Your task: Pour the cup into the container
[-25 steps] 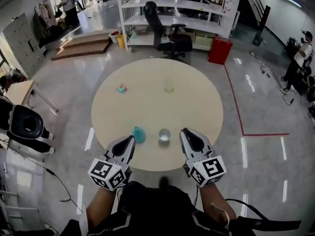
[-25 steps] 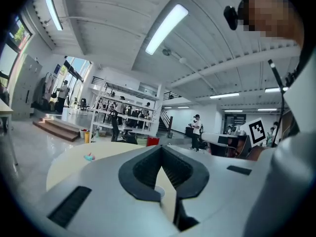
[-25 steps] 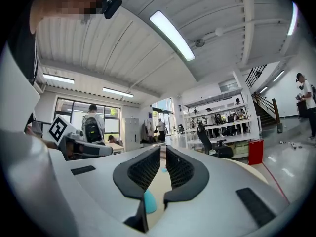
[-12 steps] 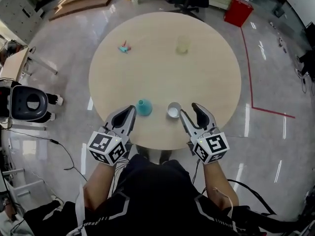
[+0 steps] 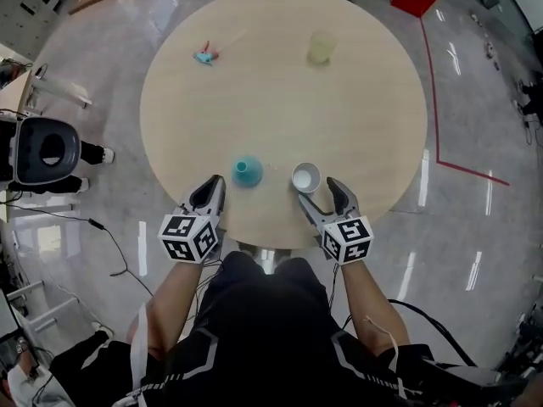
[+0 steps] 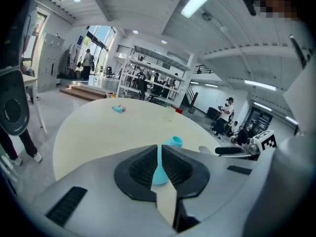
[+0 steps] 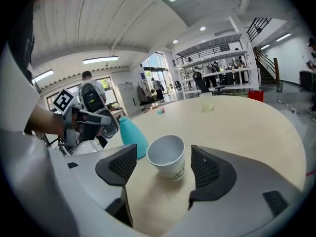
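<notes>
The right gripper (image 5: 316, 190) had its jaws wide and opening, one pad on either side of a small white paper cup (image 5: 306, 177). Neither pad pressed on the cup, and a gap showed on both sides in the right gripper view. The cup stood upright on the round pale wooden counter (image 5: 356, 100), close to its near edge, in the lower middle of the head view. Just to the left of it sat a teal flask-shaped container with a narrow neck (image 5: 247, 171), also upright, the two near each other but not touching. The left gripper (image 5: 211, 186) hung at the counter's edge below and left of the teal container, its jaws brought together with nothing between them. Through the thin slit between them the container showed, farther off. Well apart, toward the top of the head view, stood a pale yellow-green translucent cup (image 5: 321, 47), and at upper left lay a small teal and pink object (image 5: 204, 56).
</notes>
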A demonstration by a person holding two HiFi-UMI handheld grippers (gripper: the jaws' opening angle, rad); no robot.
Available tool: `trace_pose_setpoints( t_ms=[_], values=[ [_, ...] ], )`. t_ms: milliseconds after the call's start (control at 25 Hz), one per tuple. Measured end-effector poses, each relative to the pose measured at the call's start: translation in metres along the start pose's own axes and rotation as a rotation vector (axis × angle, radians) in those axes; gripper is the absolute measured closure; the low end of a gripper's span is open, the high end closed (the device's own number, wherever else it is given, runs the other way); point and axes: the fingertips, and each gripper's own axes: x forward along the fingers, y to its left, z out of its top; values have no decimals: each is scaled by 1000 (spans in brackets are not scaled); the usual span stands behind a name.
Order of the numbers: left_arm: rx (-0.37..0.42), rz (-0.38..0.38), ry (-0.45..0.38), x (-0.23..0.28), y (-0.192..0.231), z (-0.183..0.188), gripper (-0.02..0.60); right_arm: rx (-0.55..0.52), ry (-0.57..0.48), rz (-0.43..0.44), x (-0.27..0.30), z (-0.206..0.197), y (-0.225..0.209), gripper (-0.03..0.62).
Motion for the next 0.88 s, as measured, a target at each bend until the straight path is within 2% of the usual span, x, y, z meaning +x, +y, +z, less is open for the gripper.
trace_pose_setpoints(
  t_ms=[200, 600, 880],
  values=[
    [-42, 17, 44, 18, 12, -24, 578, -4, 57, -2, 12, -26, -4, 259],
    [-39, 41, 165, 35, 28, -64, 566, 2, 123, -23, 40, -52, -13, 258],
    [-29, 29, 171, 32, 32, -65, 566, -33, 120, -50, 55, -51, -15, 260]
  ],
)
